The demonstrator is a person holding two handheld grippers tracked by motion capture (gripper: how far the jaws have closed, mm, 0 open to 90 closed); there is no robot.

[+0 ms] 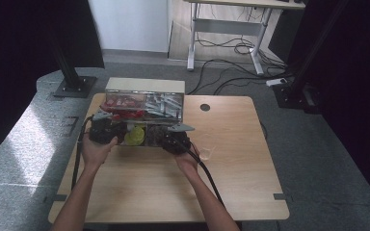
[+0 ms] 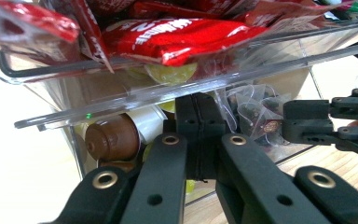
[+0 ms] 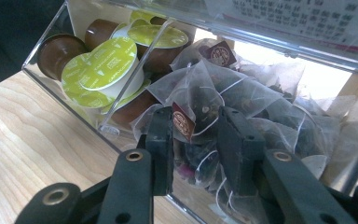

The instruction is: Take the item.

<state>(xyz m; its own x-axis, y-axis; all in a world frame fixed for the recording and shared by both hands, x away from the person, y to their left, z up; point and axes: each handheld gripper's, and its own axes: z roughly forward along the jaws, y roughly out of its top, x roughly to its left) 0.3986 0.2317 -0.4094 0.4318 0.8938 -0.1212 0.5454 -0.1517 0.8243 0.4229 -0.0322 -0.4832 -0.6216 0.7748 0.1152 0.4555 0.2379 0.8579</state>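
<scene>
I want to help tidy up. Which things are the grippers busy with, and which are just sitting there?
In use:
right gripper
tea bag between its jaws
clear organiser box
left gripper, shut, at the box front

Just sitting there:
coffee capsules
red sachets
wooden table

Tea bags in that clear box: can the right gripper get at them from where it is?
Probably yes. The right gripper already has its jaws either side of a tea bag at the box's open front, with nothing between them.

Both grippers [image 1: 107,131] [image 1: 175,139] at clear organizer [image 1: 144,91]
</scene>
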